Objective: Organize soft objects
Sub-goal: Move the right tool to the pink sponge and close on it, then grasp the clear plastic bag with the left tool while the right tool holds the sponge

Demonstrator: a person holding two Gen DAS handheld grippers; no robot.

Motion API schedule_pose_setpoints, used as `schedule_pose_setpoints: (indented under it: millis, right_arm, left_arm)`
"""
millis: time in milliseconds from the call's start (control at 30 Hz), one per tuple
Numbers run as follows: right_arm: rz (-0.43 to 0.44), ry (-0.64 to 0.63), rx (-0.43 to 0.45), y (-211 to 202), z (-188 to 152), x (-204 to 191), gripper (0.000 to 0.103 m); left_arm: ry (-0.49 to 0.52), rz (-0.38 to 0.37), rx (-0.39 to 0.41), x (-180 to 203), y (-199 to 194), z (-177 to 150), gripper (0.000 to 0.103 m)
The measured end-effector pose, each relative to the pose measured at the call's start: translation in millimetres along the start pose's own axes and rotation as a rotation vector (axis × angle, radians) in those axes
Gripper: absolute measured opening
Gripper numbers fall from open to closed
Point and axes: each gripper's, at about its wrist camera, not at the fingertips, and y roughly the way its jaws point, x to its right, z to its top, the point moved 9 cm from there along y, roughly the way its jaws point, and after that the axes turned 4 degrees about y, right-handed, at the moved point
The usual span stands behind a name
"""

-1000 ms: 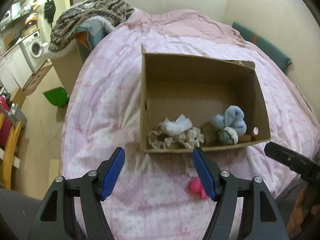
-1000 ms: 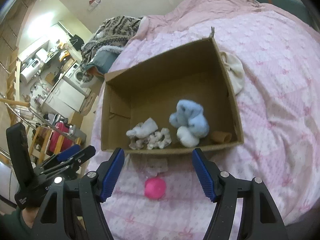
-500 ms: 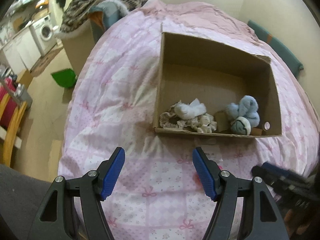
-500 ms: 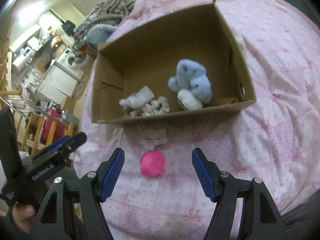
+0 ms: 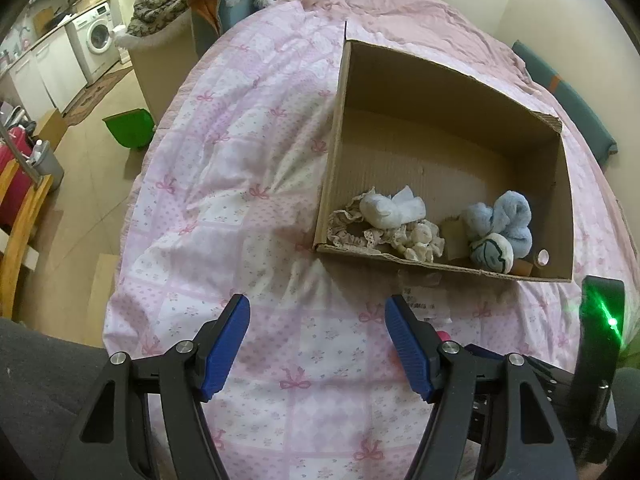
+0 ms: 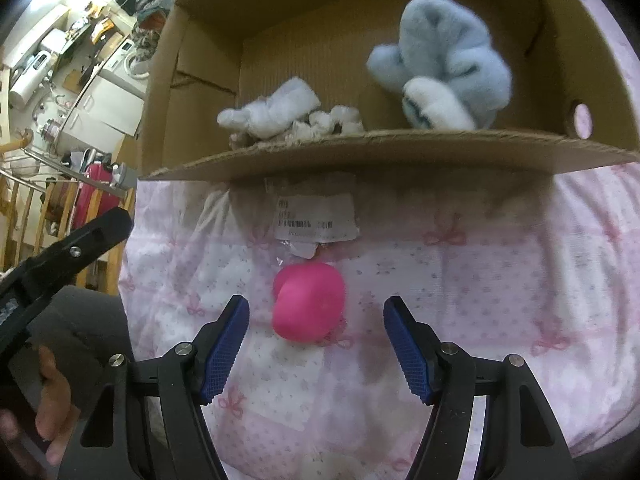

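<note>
Your right gripper (image 6: 316,346) hangs over the pink ball (image 6: 309,301) with its fingers spread, the ball lying untouched on the bed (image 6: 500,280), just near of the cardboard box (image 6: 380,152). Your left gripper (image 5: 318,344) is released too, empty above the quilt. Inside the box sit a blue plush (image 5: 500,220) and white cloths (image 5: 390,212).

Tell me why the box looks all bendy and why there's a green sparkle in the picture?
In the left wrist view, the fisheye lens bows the cardboard box and bed, corners go black, and a green light flares into streaks at the right edge. In the right wrist view, the blue plush toy looks soft and slightly blurry, the pink ball sharper, and the box casts a shadow on the bedspread.
</note>
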Motion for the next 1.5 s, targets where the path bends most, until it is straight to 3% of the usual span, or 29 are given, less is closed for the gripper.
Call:
schedule_pose_setpoints:
  millis: [133,233,567,767,1033,1400,1467,1500]
  right_arm:
    - [-0.016,-0.005,0.009,10.9,3.4,-3.1,0.073]
    - [-0.048,-0.032,-0.003,16.9,1.1,-4.7,0.044]
    - [-0.052,0.025,0.05,-18.5,-4.1,6.3,0.043]
    - [-0.062,0.096,0.125,-49.0,-1.8,27.3,0.043]
    - [-0.058,0.183,0.138,-53.0,-0.2,53.1,0.043]
    - [-0.069,0.208,0.142,-57.7,-0.9,61.7,0.043]
    - [-0.068,0.209,0.137,-56.3,-1.6,62.3,0.043]
    - [-0.07,0.207,0.135,-55.0,-1.6,62.0,0.043]
  left_arm:
    - [-0.004,0.003,-0.014,-0.4,2.3,-1.3,0.067]
    - [0.012,0.015,-0.021,-1.0,6.5,-2.6,0.067]
    - [0.056,0.005,-0.071,6.4,24.5,-11.3,0.067]
    - [0.077,-0.073,-0.097,30.8,39.9,-18.3,0.067]
    - [0.152,-0.146,-0.101,77.0,63.2,-23.5,0.067]
    - [0.192,-0.071,-0.094,91.6,103.2,-16.6,0.066]
    - [0.187,-0.071,-0.083,90.7,104.5,-13.0,0.058]
    - [0.187,-0.088,-0.085,91.8,105.1,-12.0,0.043]
